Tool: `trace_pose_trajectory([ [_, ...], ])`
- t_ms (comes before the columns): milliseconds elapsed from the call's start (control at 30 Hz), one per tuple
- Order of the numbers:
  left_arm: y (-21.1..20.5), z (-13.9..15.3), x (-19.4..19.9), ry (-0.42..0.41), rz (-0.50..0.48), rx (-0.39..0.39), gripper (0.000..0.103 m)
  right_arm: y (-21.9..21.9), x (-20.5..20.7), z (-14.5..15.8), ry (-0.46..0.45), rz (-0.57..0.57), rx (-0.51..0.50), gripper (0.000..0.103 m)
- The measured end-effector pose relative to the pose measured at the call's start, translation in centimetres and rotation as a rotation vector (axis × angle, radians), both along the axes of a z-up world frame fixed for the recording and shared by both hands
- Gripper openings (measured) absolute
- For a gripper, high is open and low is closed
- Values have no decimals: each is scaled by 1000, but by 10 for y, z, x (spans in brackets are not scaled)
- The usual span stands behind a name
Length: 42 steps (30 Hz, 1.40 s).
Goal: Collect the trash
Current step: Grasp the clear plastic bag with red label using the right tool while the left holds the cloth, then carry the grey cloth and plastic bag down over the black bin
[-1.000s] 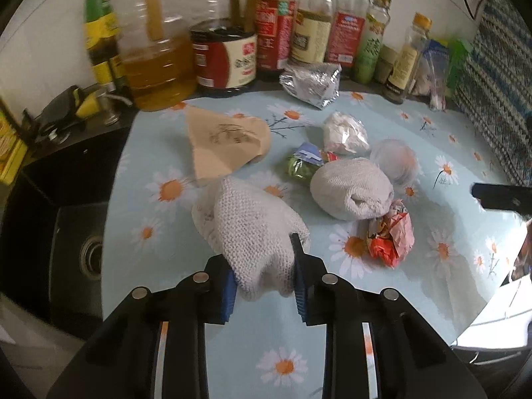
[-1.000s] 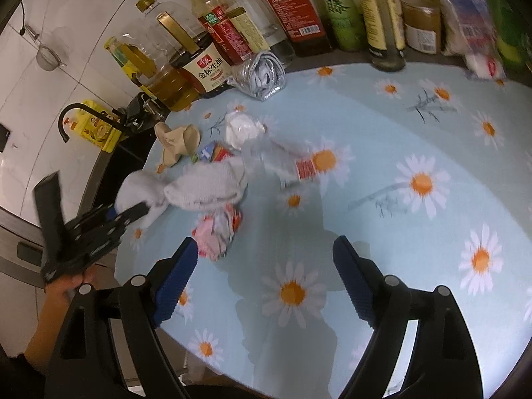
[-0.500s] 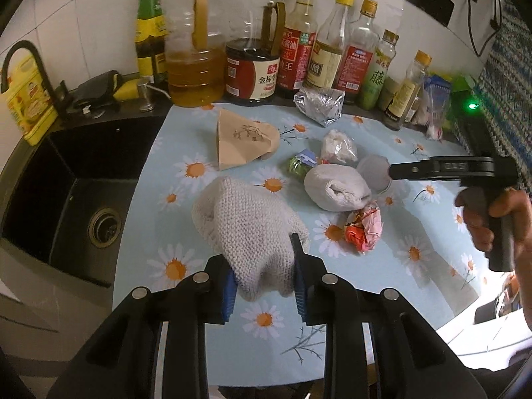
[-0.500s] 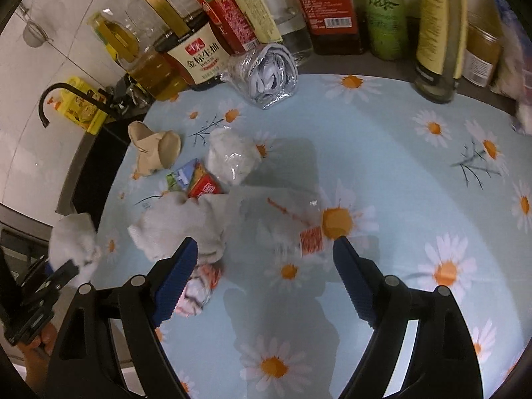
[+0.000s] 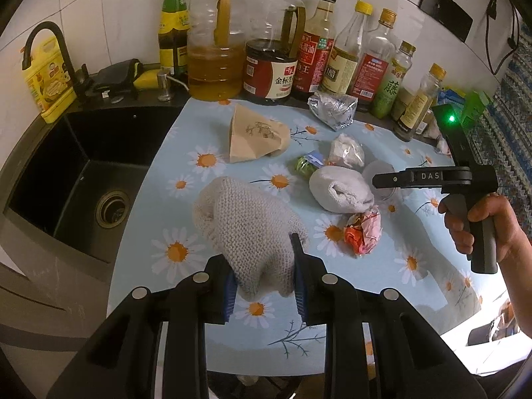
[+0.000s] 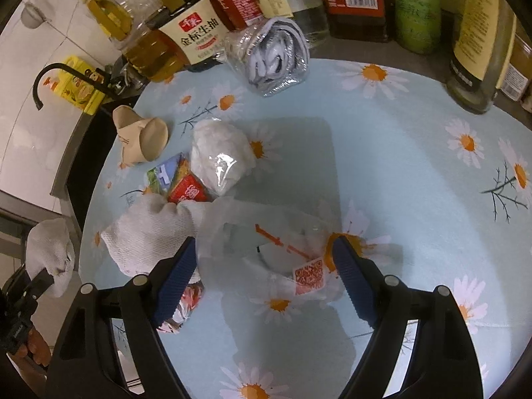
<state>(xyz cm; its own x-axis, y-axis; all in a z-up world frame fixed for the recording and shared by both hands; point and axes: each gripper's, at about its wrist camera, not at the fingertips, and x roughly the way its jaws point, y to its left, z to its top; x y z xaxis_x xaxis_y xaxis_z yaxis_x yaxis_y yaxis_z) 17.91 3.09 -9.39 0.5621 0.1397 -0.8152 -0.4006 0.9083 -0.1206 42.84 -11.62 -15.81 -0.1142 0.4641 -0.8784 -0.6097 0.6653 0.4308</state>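
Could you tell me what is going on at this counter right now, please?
A person is collecting trash with two handheld grippers. The left gripper is shut on a knitted cloth, held above the daisy tablecloth. The right gripper is open, its fingers on either side of a clear plastic cup lying on the cloth. A rolled white cloth, wrappers and a paper cone are not yet picked up.

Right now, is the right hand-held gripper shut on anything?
No, the right hand-held gripper is wide open, straddling a clear plastic cup on the tablecloth.
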Motion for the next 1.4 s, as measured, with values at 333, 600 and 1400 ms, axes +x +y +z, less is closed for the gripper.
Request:
trace_pose_trajectory([
  [333,-9,-3,9,10,23,-6,26,-1,0,1,-27,45,5,67],
  [600,-13,-4,9,7,14,-11,26,-13,-1,10,-43,17,21,67],
  [1400,-14,-3,-61,-60,-264,-45,26,-45,-150,78,-95,-154,56,67],
])
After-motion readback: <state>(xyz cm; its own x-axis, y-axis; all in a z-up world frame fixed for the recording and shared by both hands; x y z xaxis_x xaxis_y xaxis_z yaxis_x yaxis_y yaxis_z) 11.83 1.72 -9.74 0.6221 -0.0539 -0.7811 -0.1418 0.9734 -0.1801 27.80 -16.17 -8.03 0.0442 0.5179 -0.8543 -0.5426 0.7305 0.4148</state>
